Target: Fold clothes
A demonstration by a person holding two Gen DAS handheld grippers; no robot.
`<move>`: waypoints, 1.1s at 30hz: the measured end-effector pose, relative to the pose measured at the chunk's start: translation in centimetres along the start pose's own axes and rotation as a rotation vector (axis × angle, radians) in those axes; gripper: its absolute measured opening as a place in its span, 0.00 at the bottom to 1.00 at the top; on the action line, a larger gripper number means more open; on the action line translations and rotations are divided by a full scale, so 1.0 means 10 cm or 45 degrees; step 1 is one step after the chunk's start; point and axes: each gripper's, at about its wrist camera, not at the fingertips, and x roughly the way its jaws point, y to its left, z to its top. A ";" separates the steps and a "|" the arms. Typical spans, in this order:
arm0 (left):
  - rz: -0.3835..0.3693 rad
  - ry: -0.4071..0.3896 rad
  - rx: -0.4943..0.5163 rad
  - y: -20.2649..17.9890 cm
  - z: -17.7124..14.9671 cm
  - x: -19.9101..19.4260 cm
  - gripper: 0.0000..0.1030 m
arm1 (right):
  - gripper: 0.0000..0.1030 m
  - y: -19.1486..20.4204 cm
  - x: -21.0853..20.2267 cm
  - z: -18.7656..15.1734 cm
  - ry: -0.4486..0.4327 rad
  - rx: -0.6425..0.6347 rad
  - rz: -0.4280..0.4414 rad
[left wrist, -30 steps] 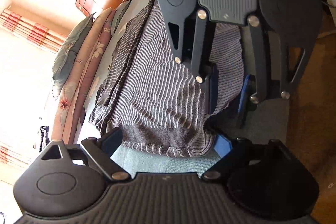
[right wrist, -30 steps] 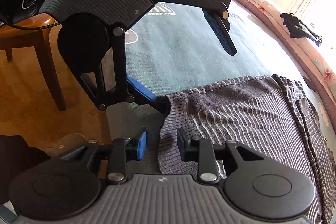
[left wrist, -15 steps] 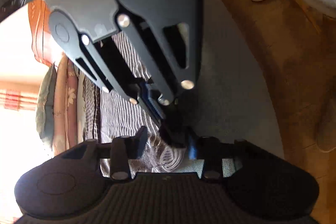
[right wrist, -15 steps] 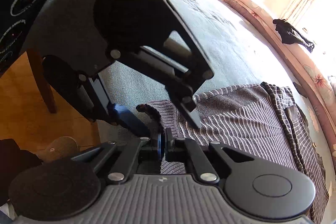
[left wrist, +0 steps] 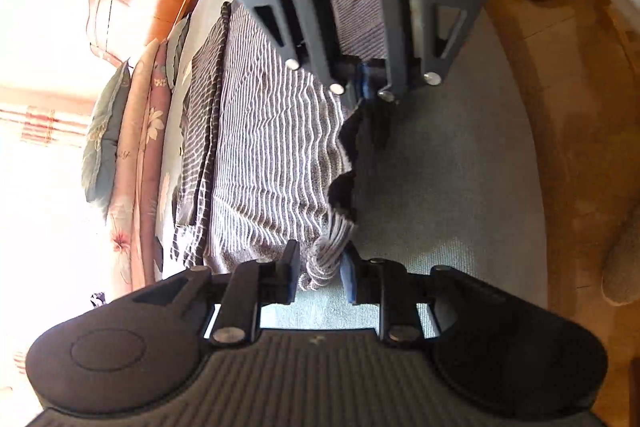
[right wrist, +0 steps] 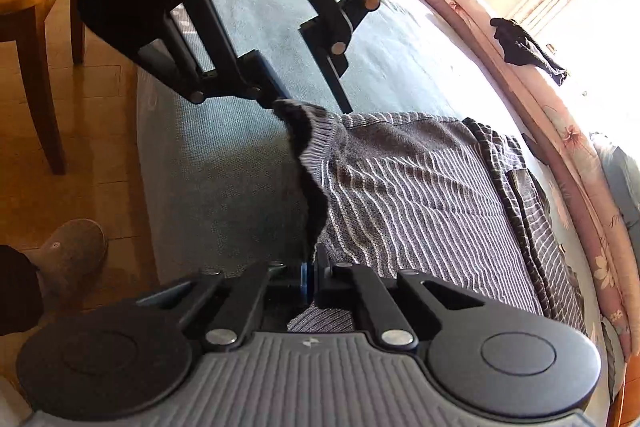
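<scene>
**Both hem corners taken, ready for the lift**

The step in hand looks like the start of a fold: each gripper has one corner of the sweater's [right wrist: 420, 195] ribbed hem [left wrist: 332, 239]. To do it well, the two corners should rise together and travel evenly over the body of the garment, so the hem stays taut between them and lands square, without a twist.

The right gripper [right wrist: 309, 273] is fully closed, its pads pinching the hem edge directly ahead of it. The left gripper [left wrist: 320, 273] is partly open and its jaws are opening at this moment; a bunched roll of hem sits between its pads [left wrist: 290, 273], touching at least the right one. Whether that bite is firm I cannot tell, so it would be wise to make the hold sure before lifting, or the corner may slip out.

The sweater lies flat on the bed [left wrist: 440, 187], spreading away ahead of both grippers, with the bed's near edge close by. It is a grey knit with thin wavy pale stripes and a plain ribbed band at the hem. Beyond it, on the far side from the grippers, lies a checked garment [right wrist: 516, 163], just touching it.
</scene>
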 end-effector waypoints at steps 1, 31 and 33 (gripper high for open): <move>0.014 -0.013 0.038 -0.03 0.02 -0.02 0.37 | 0.03 -0.03 -0.01 0.02 0.006 0.013 0.014; -0.042 0.086 -0.319 0.56 0.33 0.05 0.02 | 0.28 -0.11 -0.07 -0.32 0.073 -0.029 -0.258; -0.038 0.091 -0.312 0.56 0.34 -0.01 0.02 | 0.28 -0.17 -0.06 -0.44 0.132 -0.023 -0.310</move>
